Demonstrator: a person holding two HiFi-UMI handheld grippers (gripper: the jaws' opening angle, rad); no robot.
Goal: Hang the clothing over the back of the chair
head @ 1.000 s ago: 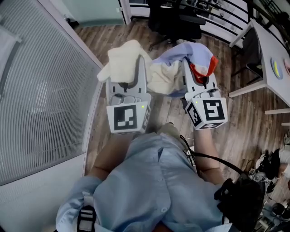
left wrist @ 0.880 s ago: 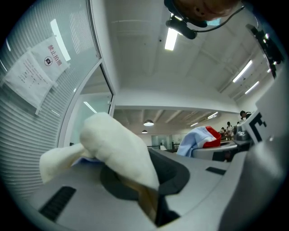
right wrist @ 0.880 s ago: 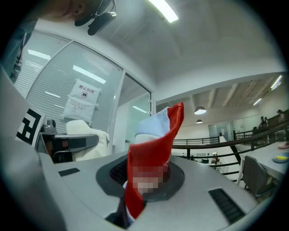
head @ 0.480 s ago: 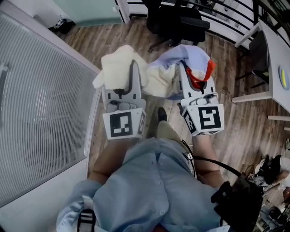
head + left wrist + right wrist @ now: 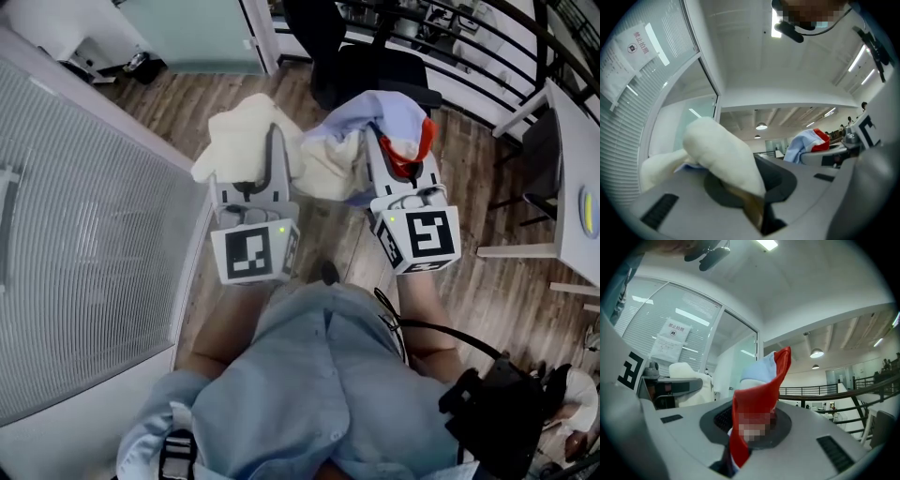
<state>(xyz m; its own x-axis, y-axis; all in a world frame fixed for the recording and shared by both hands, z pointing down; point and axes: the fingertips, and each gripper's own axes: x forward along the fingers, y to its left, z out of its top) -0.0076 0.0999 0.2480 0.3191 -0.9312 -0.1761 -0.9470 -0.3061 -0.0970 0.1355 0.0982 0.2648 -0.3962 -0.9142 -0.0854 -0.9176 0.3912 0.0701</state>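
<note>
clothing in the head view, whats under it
The left gripper and right gripper reach up under the clothing, jaws shut on it; wooden floor lies below. The fabric covers the jaw tips and the near edge of the black chair.

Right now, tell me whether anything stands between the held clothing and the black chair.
Nothing visible does. The left gripper and right gripper are both shut on the clothing. The black chair stands just beyond it, with only wooden floor showing between.
</note>
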